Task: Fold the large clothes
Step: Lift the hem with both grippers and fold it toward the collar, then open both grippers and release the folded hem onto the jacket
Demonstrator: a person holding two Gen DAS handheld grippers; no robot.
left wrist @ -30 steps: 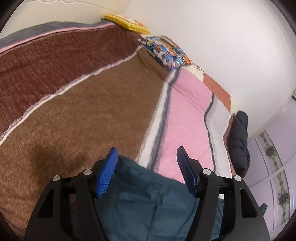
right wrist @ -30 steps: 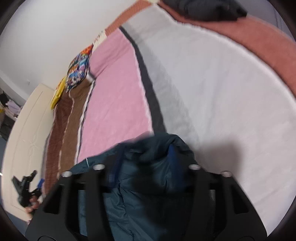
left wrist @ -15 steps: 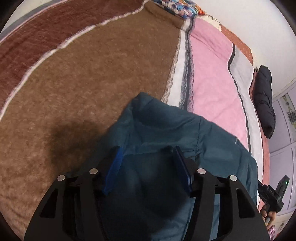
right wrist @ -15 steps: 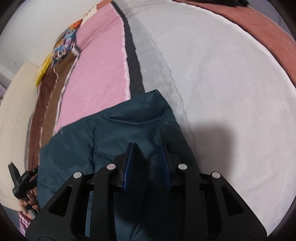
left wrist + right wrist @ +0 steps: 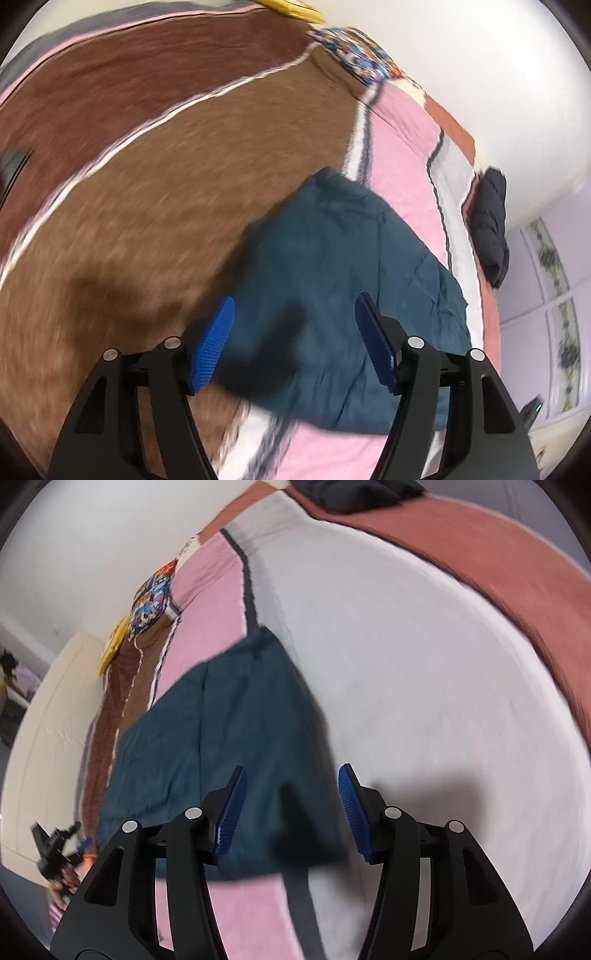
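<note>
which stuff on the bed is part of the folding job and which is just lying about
Part of the job:
- teal jacket, folded flat on the striped blanket
- left gripper and right gripper, jaws opening, nothing pinched

Just lying about:
- black garment at the bed's edge
- patterned pillow
- yellow pillow

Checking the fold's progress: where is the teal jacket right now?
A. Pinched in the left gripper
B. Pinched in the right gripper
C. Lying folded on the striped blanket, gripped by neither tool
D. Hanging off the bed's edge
C: the teal jacket lies on the striped blanket, with the opening left gripper and right gripper clear of it.
</note>
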